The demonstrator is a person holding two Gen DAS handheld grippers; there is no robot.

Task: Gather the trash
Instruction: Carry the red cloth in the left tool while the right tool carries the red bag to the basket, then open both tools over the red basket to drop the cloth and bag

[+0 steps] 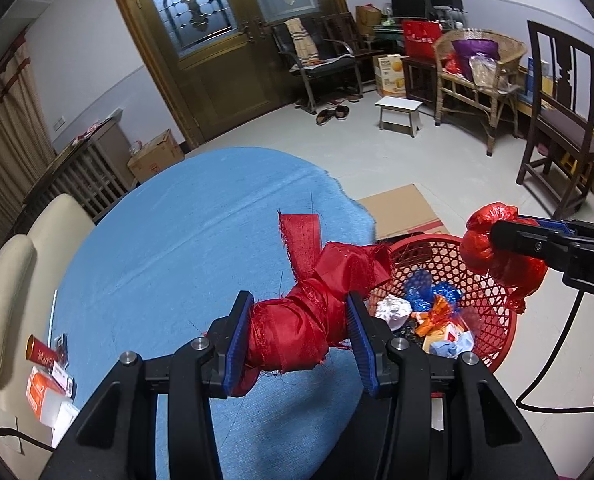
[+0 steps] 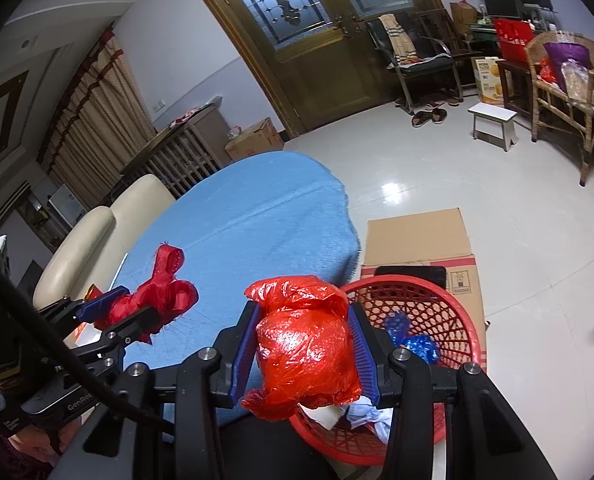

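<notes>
Carry to red mesh basket (image 1: 493, 320) at my three o'clock: left gripper (image 1: 301, 340) clamps red ribbon wad (image 1: 297, 328), right gripper (image 2: 305, 356) clamps crumpled red plastic bag (image 2: 307, 352); release only once past the rim.

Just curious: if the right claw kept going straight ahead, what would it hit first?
Probably the red basket. The right claw, gripping a red bag, points down towards it, though depth is hard to judge.

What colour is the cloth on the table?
Light blue, plain weave; the tablecloth shows best in the left wrist view.
</notes>
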